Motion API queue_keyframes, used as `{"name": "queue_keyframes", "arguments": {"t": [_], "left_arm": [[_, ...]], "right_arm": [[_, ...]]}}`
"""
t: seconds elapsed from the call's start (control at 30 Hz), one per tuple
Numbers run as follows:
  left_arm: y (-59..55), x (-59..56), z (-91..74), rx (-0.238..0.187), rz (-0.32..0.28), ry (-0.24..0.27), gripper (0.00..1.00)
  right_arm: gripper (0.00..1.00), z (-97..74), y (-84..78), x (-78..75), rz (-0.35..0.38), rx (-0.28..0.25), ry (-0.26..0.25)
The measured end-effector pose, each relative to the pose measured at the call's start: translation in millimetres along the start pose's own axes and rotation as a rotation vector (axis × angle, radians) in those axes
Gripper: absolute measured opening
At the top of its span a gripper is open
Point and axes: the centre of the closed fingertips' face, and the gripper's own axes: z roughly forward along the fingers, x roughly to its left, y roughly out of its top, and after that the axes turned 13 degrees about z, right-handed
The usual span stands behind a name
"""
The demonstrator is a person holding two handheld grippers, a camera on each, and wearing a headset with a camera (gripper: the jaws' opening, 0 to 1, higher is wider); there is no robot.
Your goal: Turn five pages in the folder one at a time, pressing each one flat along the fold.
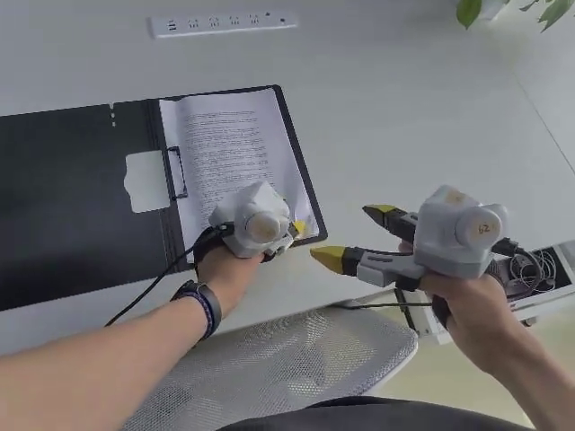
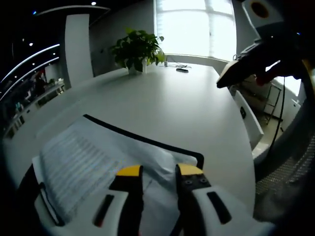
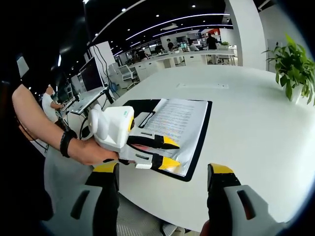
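A black folder (image 1: 72, 206) lies open on the white desk, its printed pages (image 1: 234, 148) clipped on the right half. My left gripper (image 1: 295, 232) rests at the bottom right corner of the top page. In the left gripper view its yellow-tipped jaws (image 2: 159, 170) stand a little apart, with the slightly raised page corner (image 2: 157, 160) between them. The right gripper view shows the same gripper (image 3: 170, 152) straddling that corner of the pages (image 3: 179, 120). My right gripper (image 1: 355, 233) hovers past the desk's front edge, right of the folder, wide open (image 3: 164, 169) and holding nothing.
A white power strip (image 1: 222, 22) lies at the back of the desk. A potted plant (image 2: 138, 49) stands at the far right corner (image 1: 472, 9). A mesh chair (image 1: 296, 359) is below the front edge, and a box of cables (image 1: 530, 269) sits at the right.
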Motion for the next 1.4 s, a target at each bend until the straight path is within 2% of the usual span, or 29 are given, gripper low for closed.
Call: {"name": "queue_keyframes", "arguments": {"t": [0.17,0.33,0.4,0.77,0.9,0.93,1.03,1.07,1.17,1.27,1.4], "left_arm": [[0.2,0.5,0.6,0.002,-0.007,0.017,0.17],[-2.2,8.6,1.1,0.014,0.002,0.034,0.04],[-1.3,6.5,1.2,0.02,0.044,0.029,0.04],[-2.5,7.6,2.9,0.044,0.063,0.028,0.0],[-2.7,6.3,2.9,0.056,0.089,0.02,0.0],[-3.0,5.7,2.8,0.06,0.112,0.016,0.0],[-3.3,5.3,1.8,0.067,0.127,0.003,0.0],[-3.2,5.4,1.4,0.075,0.166,-0.008,0.0],[-2.4,6.3,-0.5,0.081,0.125,-0.016,0.0],[-0.9,6.9,-2.8,0.076,0.134,-0.024,0.0],[0.2,7.8,-6.4,0.065,0.115,-0.023,0.0]], "right_arm": [[0.72,0.0,0.0,-1.1,0.001,0.0,0.001],[0.72,-0.1,0.5,-1.7,0.005,-0.004,0.003],[0.72,0.3,-0.1,-2.8,0.003,-0.001,0.002],[0.72,2.1,3.2,-7.0,0.006,-0.005,0.005],[0.71,2.0,3.3,-6.1,0.006,-0.008,0.007],[0.71,2.1,3.3,-6.1,0.006,-0.008,0.007],[0.71,2.7,2.8,-5.8,0.005,-0.008,0.009],[0.71,3.0,2.7,-6.1,0.006,-0.007,0.009],[0.71,4.7,2.8,-6.6,0.009,-0.01,0.008],[0.7,7.3,4.5,-9.3,0.006,-0.011,0.005],[0.69,10.2,8.3,-13.8,0.016,-0.019,0.004]]}}
